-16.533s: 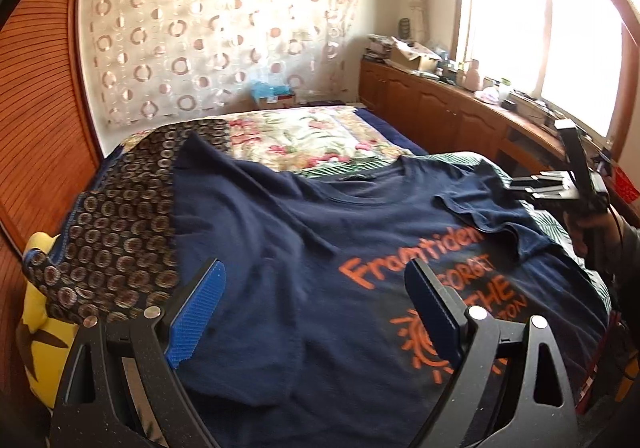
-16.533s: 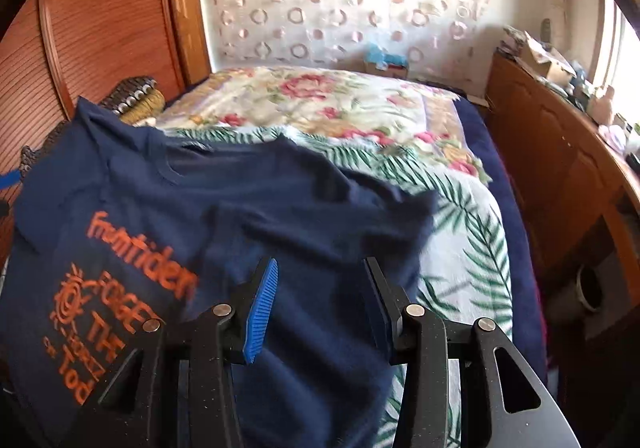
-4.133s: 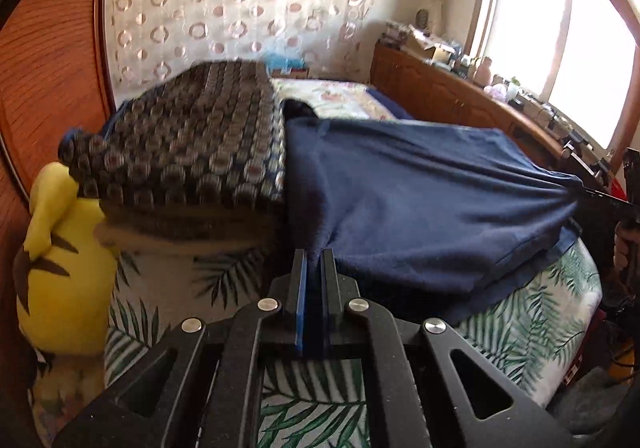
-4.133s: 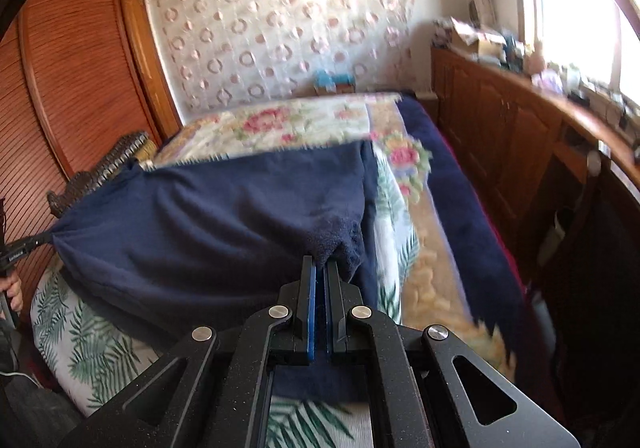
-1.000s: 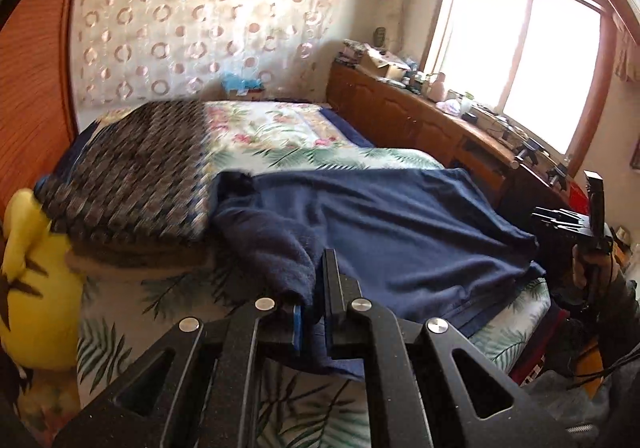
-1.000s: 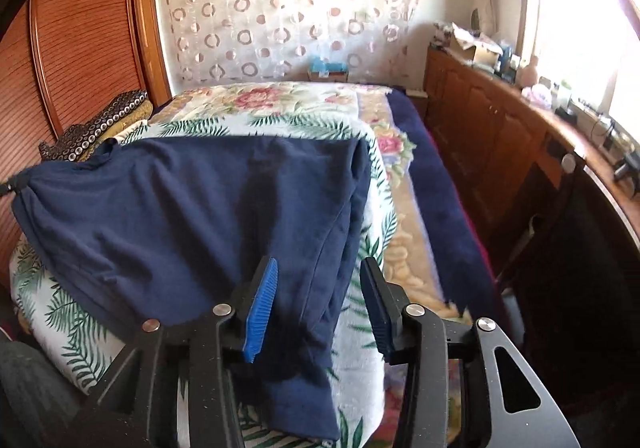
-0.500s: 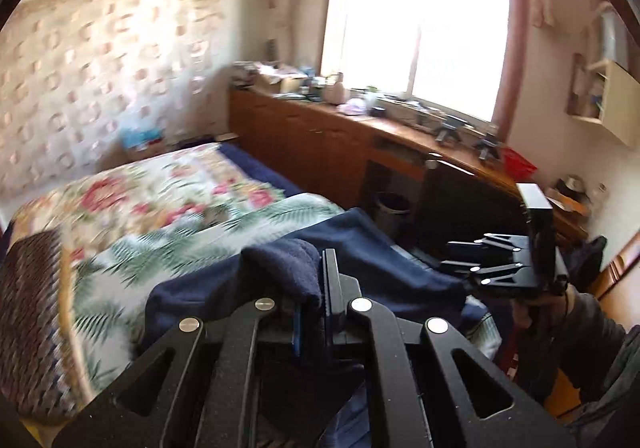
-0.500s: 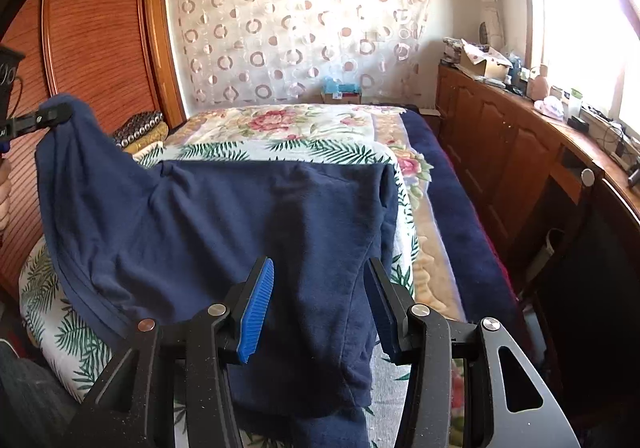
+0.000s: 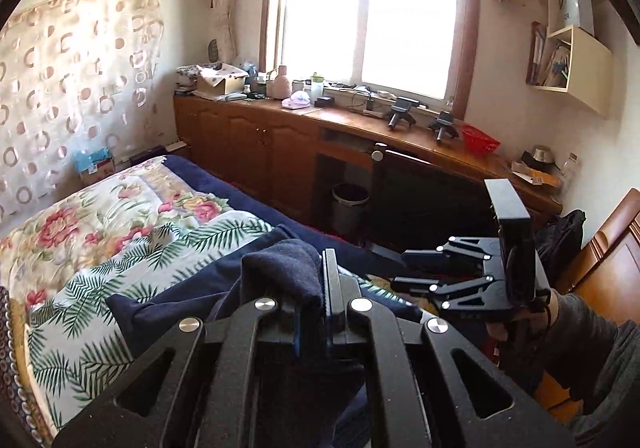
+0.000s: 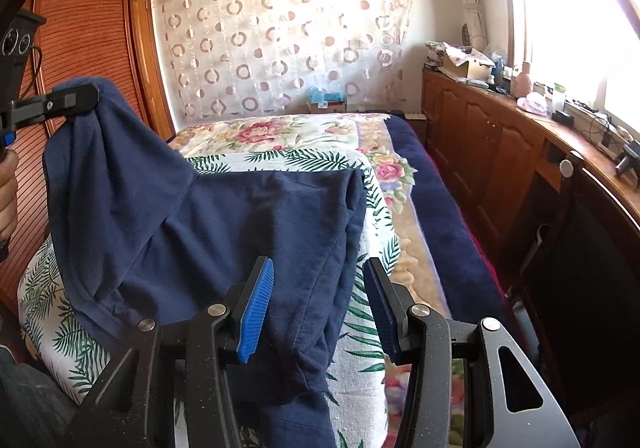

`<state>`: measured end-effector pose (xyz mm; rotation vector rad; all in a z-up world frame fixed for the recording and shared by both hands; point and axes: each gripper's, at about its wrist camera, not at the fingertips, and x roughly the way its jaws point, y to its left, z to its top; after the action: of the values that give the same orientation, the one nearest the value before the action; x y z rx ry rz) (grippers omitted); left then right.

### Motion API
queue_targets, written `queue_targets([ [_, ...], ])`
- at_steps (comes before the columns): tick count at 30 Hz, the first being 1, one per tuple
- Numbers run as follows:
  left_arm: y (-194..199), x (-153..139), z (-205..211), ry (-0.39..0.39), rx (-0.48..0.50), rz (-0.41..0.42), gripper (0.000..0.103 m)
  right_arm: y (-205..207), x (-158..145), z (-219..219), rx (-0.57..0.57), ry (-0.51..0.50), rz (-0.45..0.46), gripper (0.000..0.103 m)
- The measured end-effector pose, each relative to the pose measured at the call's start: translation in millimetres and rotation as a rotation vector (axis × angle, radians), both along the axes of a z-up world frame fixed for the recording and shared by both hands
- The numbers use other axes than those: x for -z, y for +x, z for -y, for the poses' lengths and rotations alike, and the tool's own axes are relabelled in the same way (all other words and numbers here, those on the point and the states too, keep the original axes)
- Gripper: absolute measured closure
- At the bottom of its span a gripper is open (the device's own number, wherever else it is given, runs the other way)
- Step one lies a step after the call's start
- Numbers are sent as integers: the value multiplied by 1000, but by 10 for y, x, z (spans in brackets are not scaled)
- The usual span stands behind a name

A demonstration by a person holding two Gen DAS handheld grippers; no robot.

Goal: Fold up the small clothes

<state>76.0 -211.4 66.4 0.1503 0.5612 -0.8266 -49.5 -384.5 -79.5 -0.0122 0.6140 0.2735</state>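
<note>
The left tongs [image 10: 86, 100] pinch one corner of the blue shirt [image 10: 248, 224] and hold it up. The rest lies on the bed [image 10: 376, 176]. The right tongs [image 10: 316, 308] stand apart, squeezing nothing.

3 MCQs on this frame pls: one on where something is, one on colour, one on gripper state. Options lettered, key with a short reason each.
1. Where does the navy shirt mostly lie?
A. on the leaf-print bedspread
B. on the wooden counter
C. on the floor

2. What colour are the right gripper pads?
A. red
B. blue
C. white

3. How is the left gripper?
A. open, clear of cloth
B. shut on a shirt corner
C. shut on nothing

Key: A, the shirt spreads over the leaf print; B, the ribbed pads are blue; B, cloth bunches between closed jaws and hangs from them.
</note>
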Motion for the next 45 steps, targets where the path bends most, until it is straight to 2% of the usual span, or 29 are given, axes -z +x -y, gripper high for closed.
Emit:
queue_targets([
  [3, 65, 46, 89, 16, -8, -16, 94, -16, -29, -11, -2, 4, 4, 54],
  [4, 90, 89, 102, 26, -5, -32, 89, -26, -34, -5, -4, 5, 4, 54],
  [5, 113, 128, 111, 38, 0, -51, 84, -28, -32, -5, -6, 4, 4, 54],
  [7, 112, 204, 97, 51, -5, -54, 55, -25, -23, -5, -7, 1, 4, 54],
  [8, 108, 222, 70, 58, -17, -44, 52, -19, -22, -16, -8, 0, 3, 54],
  [10, 101, 254, -32, 54, -35, -42, 37, -11, -20, -12, -11, -2, 1, 54],
  [12, 101, 277, -138, 48, -66, -44, 31, 8, -25, -32, -14, -4, -1, 54],
  [20, 118, 524, -749, 56, -218, -68, 30, 148, -116, -224, -59, -21, 6, 54],
  [30, 66, 845, -1417, 61, -370, -111, 30, 460, -112, -797, -180, -36, 3, 54],
  [34, 36, 918, -1584, 62, -411, -114, 30, 643, -74, -1103, -244, -42, -12, 54],
  [36, 48, 951, -1672, 58, -424, -118, 30, 737, -40, -1268, -276, -53, -19, 50],
  [45, 27, 1016, -1869, 59, -460, -117, 30, 1108, 75, -1936, -405, -119, -64, 49],
])
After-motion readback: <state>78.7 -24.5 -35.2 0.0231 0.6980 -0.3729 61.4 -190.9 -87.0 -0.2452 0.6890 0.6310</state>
